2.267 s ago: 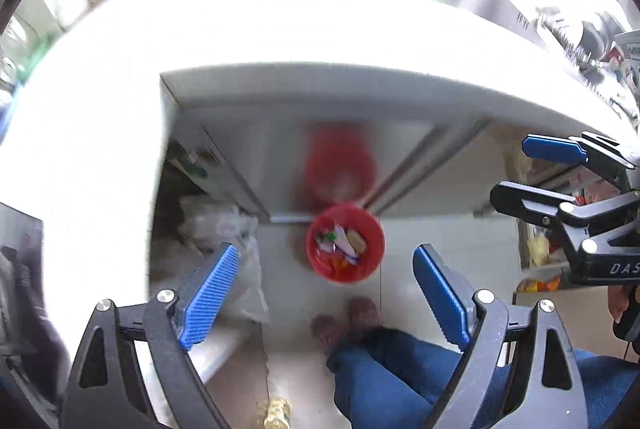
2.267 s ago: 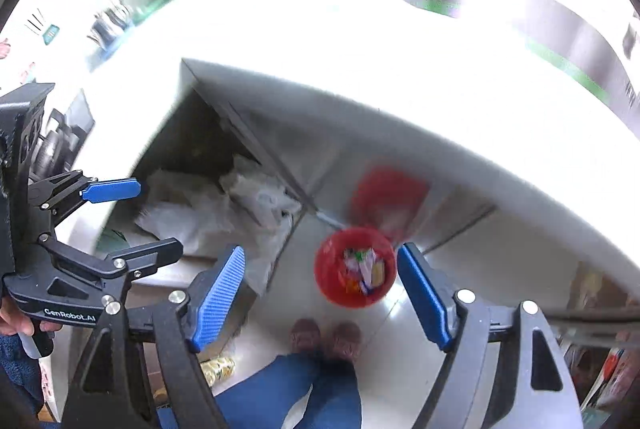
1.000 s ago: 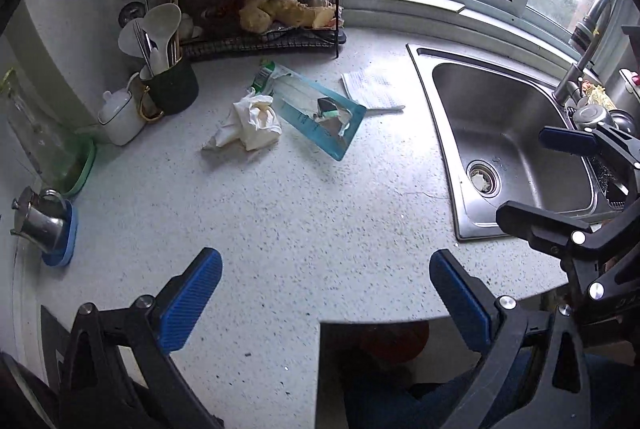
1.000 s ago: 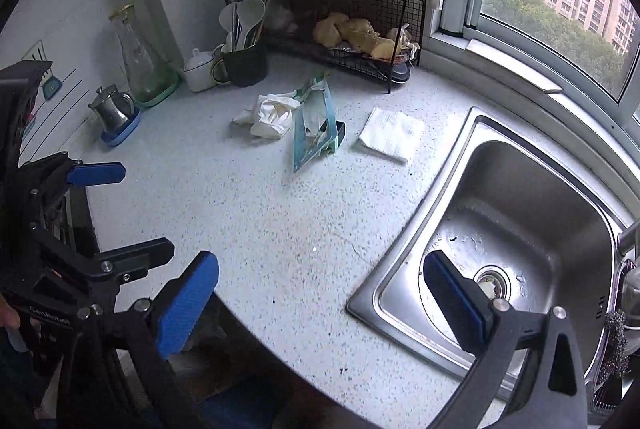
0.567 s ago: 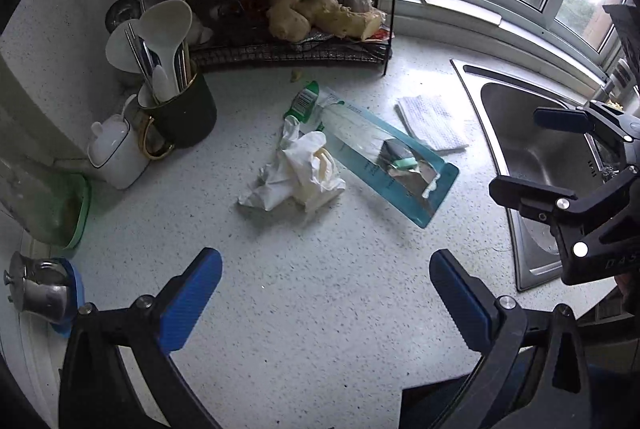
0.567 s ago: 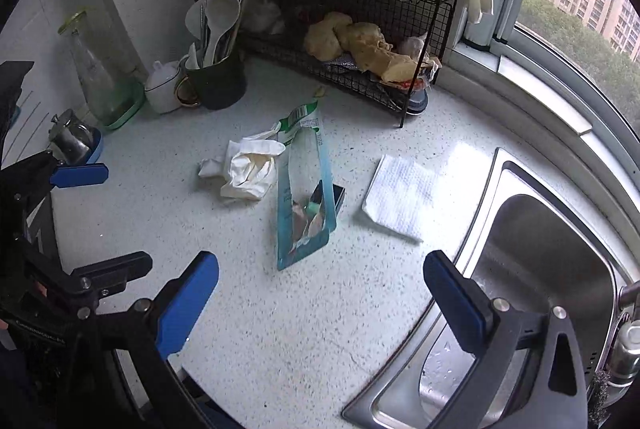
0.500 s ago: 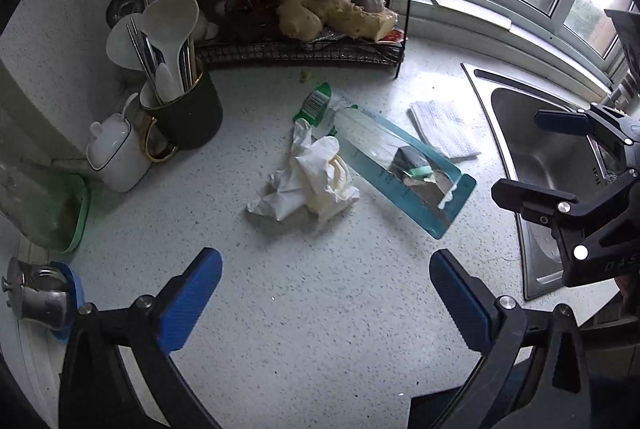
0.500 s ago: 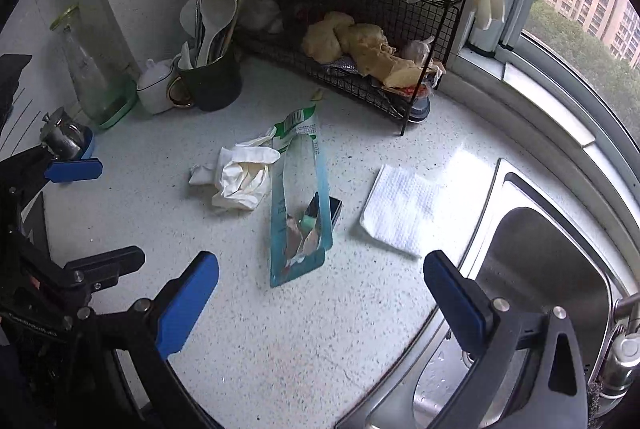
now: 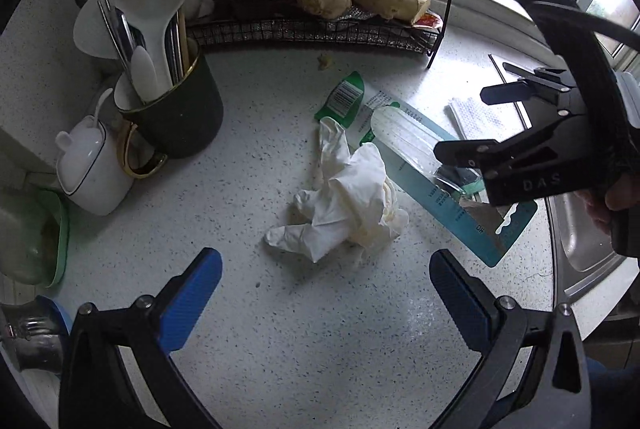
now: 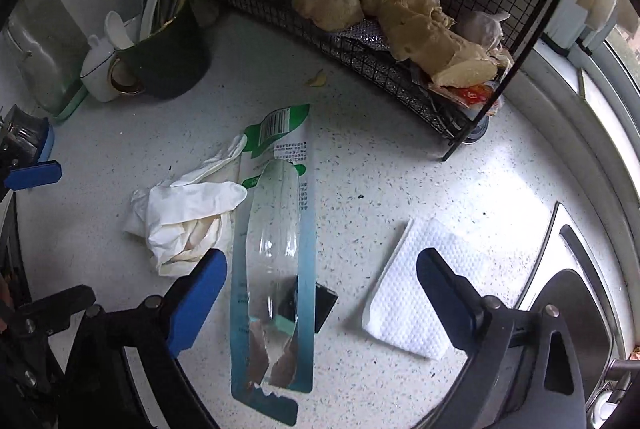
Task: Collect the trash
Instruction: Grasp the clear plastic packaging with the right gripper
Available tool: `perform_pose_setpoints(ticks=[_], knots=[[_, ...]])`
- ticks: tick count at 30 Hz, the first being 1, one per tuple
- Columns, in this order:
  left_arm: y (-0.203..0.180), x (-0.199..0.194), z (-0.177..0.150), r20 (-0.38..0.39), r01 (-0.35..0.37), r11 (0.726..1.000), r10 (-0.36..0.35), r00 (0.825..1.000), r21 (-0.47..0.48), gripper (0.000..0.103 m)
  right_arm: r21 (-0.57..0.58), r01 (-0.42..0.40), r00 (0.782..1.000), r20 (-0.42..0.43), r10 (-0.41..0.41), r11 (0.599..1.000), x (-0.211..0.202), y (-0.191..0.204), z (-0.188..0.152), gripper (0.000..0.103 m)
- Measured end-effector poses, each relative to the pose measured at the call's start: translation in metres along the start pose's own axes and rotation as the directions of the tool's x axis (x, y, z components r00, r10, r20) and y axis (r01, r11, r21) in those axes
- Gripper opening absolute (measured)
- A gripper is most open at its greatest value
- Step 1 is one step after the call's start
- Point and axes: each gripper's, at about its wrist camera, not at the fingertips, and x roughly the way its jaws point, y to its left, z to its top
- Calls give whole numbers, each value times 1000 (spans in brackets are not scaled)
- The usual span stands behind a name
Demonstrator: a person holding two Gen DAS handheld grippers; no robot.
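Trash lies mid-worktop: a torn teal-and-clear plastic blister pack point(image 10: 276, 261), long axis running away from the front edge, sits between the closing pads of the right tool point(image 10: 320, 289), untouched. Left tool point(image 9: 320, 293), released, hovers before a crumpled white glove point(image 9: 344, 205). Speckled white worktop point(image 9: 248, 157).

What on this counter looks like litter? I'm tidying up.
A crumpled white disposable glove lies beside a torn-open teal blister pack, its clear plastic bubble empty. A small yellowish scrap sits near the black wire rack.
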Motion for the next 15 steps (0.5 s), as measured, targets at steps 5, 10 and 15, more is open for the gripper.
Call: perform_pose_setpoints(ticks=[5, 10, 15], knots=[[6, 13, -5, -26, 1, 1000, -1, 1000, -11, 103, 0, -26, 998, -64, 26, 1000, 25, 0, 8, 83], [11, 15, -5, -20, 12, 1000, -12, 1000, -28, 103, -17, -45, 995, -88, 44, 999, 32, 7, 10, 48], [11, 13, -2, -12, 15, 1000, -15, 1000, -19, 103, -28, -59, 997, -59, 57, 998, 25, 19, 10, 21]])
